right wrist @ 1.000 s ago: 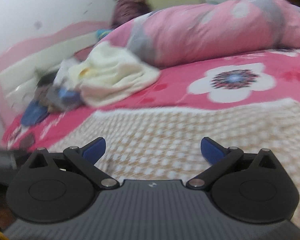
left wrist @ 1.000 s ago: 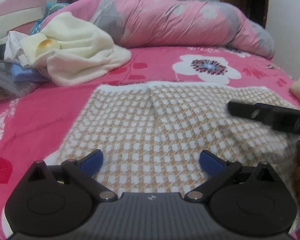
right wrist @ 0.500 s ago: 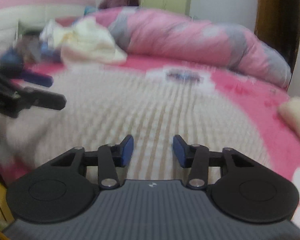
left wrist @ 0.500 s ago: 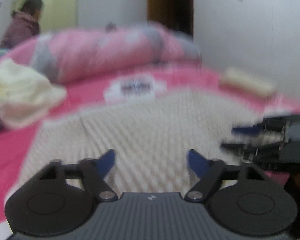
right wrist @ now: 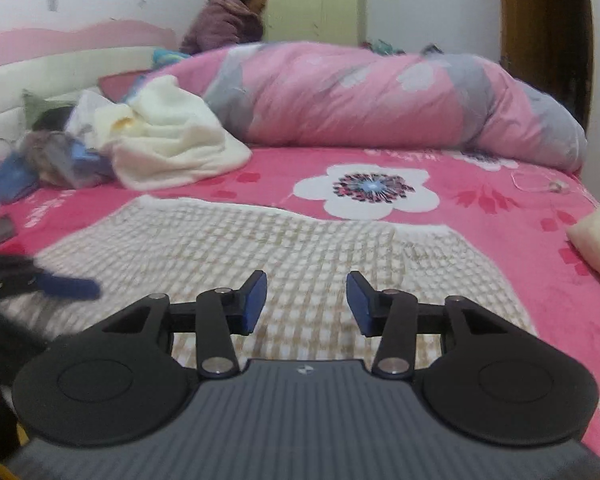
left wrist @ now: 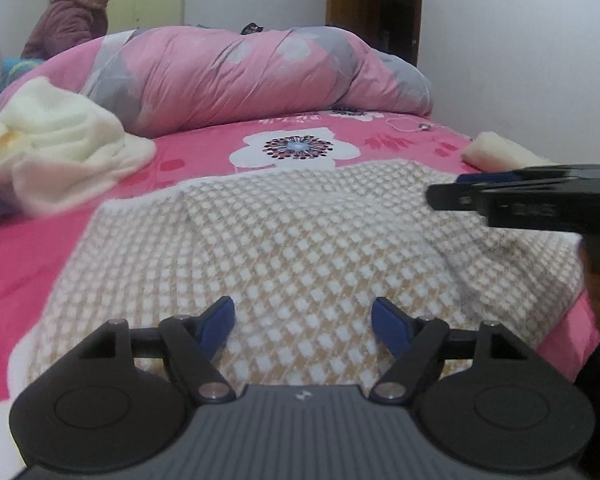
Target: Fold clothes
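Note:
A beige-and-white checked knit garment (left wrist: 300, 232) (right wrist: 260, 240) lies spread flat on the pink flowered bed sheet (left wrist: 204, 160). My left gripper (left wrist: 302, 312) hovers over its near edge. Its jaws are opening, and only the cloth lying below shows between the blue pads. My right gripper (right wrist: 307, 292) is over the same garment further right. Its jaws are narrower and also opening, with nothing pinched. In the left wrist view the right gripper (left wrist: 520, 196) reaches in from the right edge. The blurred left gripper (right wrist: 60, 286) shows at the left of the right wrist view.
A crumpled cream fleece (left wrist: 60, 152) (right wrist: 172, 140) tops a pile of clothes at the back left. A rolled pink quilt (left wrist: 240, 76) lies across the far side. A folded cream piece (left wrist: 496, 152) sits at the right edge. A person in a purple jacket (left wrist: 72, 20) is behind the bed.
Both grippers' jaws have drawn in from wide open, the right far more. Both views swung sideways over the checked garment, and the right gripper now shows higher in the left view.

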{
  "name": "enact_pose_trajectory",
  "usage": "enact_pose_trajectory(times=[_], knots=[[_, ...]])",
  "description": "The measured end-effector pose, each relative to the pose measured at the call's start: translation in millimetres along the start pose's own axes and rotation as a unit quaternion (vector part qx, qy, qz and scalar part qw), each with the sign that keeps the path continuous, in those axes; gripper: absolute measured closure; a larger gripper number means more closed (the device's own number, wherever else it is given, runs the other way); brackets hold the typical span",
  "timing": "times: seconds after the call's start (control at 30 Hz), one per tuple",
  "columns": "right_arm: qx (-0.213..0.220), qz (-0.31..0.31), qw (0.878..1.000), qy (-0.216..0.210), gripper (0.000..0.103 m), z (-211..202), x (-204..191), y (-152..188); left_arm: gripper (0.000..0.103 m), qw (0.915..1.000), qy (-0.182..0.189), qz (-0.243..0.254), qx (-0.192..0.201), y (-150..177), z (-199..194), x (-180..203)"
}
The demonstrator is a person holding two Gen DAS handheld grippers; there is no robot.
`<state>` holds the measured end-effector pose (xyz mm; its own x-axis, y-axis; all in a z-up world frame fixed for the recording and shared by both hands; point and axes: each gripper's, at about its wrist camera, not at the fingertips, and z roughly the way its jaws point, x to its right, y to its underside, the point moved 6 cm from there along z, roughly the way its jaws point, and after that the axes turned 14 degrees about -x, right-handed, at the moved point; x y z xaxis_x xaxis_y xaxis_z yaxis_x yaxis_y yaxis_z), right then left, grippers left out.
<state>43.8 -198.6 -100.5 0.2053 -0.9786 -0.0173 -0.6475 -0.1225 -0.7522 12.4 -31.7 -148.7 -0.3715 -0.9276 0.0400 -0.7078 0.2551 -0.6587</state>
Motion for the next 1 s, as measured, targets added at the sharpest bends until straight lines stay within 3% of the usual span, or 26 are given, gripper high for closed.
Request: enact_pose_trajectory(times=[0.07, 0.13, 0.17, 0.33, 0.47, 0.57, 0.63, 0.73, 0.87, 1.0], knots=[[-0.033, 0.011, 0.999, -0.017, 0.043, 22, -3, 2, 0.021, 1.0000, 0.005, -0.004, 0.001, 3, -2, -3], [-0.061, 0.006, 0.998, -0.012, 0.037, 46, -9, 14, 0.021, 0.9998, 0.015, -0.007, 0.005, 4, -2, -7], [-0.044, 0.006, 0.999, -0.007, 0.037, 48, -12, 17, 0.021, 0.9997, 0.020, -0.008, 0.007, 4, -3, -9], [-0.054, 0.010, 0.998, -0.002, 0.037, 48, -16, 16, 0.016, 0.9974, 0.046, -0.043, 0.033, 3, -24, -32], [-0.064, 0.009, 0.998, 0.004, 0.037, 49, -17, 14, 0.007, 0.9921, 0.037, -0.095, 0.073, 4, -55, -75], [-0.066, 0.009, 0.998, 0.009, 0.037, 50, -16, 12, 0.006, 0.9877, 0.031, -0.138, 0.067, 12, -65, -115], [-0.064, 0.008, 0.998, 0.010, 0.036, 50, -17, 13, 0.001, 0.9813, 0.047, -0.180, 0.049, 23, -65, -139], [-0.062, 0.011, 0.998, 0.012, 0.036, 49, -17, 14, 0.001, 0.9659, 0.109, -0.233, 0.027, 40, -59, -159], [-0.061, 0.015, 0.998, 0.014, 0.036, 48, -17, 15, 0.001, 0.9510, 0.173, -0.256, 0.001, 52, -46, -160], [-0.058, 0.018, 0.998, 0.016, 0.036, 48, -17, 16, 0.001, 0.9403, 0.204, -0.272, -0.013, 62, -33, -161]])
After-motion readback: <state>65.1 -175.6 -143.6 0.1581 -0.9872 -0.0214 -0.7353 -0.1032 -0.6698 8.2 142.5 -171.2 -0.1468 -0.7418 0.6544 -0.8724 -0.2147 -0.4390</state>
